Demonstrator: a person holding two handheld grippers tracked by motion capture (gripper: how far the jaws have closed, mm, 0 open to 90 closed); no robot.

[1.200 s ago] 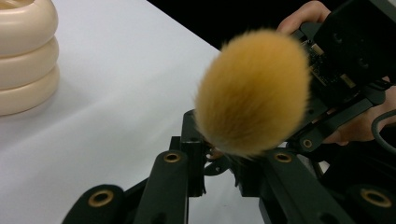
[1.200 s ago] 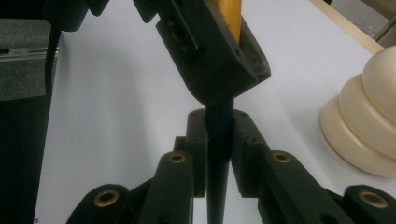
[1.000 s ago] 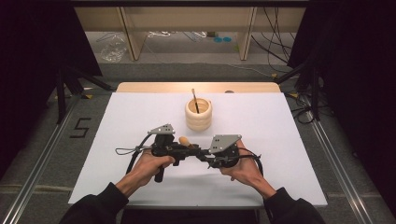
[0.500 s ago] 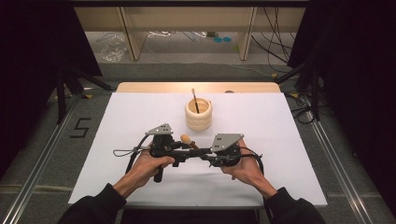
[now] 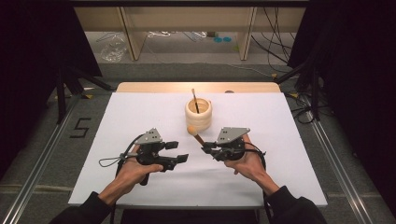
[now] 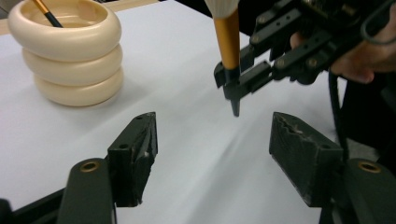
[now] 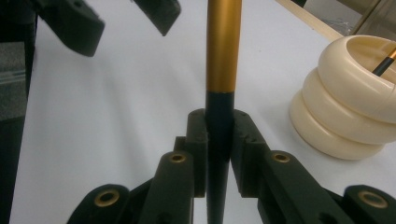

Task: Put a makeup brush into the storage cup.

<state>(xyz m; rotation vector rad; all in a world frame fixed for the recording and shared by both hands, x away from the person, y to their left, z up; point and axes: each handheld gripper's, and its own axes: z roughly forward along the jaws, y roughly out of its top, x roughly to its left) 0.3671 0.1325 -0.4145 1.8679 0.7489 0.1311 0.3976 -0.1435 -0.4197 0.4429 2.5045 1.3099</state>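
A makeup brush (image 5: 196,135) with a pale round head, gold ferrule and black handle sticks up from my right gripper (image 5: 205,149), which is shut on the handle's lower end (image 7: 219,135). The gold ferrule (image 7: 224,46) rises above the pads. My left gripper (image 5: 178,151) stands to its left, clear of the brush. Its jaws have just been opening and have nothing between them (image 6: 219,154). In the left gripper view the brush (image 6: 227,37) and the right gripper (image 6: 243,81) are a short way ahead. A cream ribbed holder (image 5: 198,116) behind them holds a second brush (image 5: 194,100).
A white sheet (image 5: 140,112) covers the table, with a wooden strip (image 5: 154,87) along its far edge. The holder (image 6: 70,56) sits near the table's middle. Metal rails (image 5: 42,158) run along the floor on both sides, and shelving and cables lie beyond the table.
The left gripper's jaws have opened and let go of the brush, and that hand has drawn away to the left. The right gripper keeps the brush and has stayed put.
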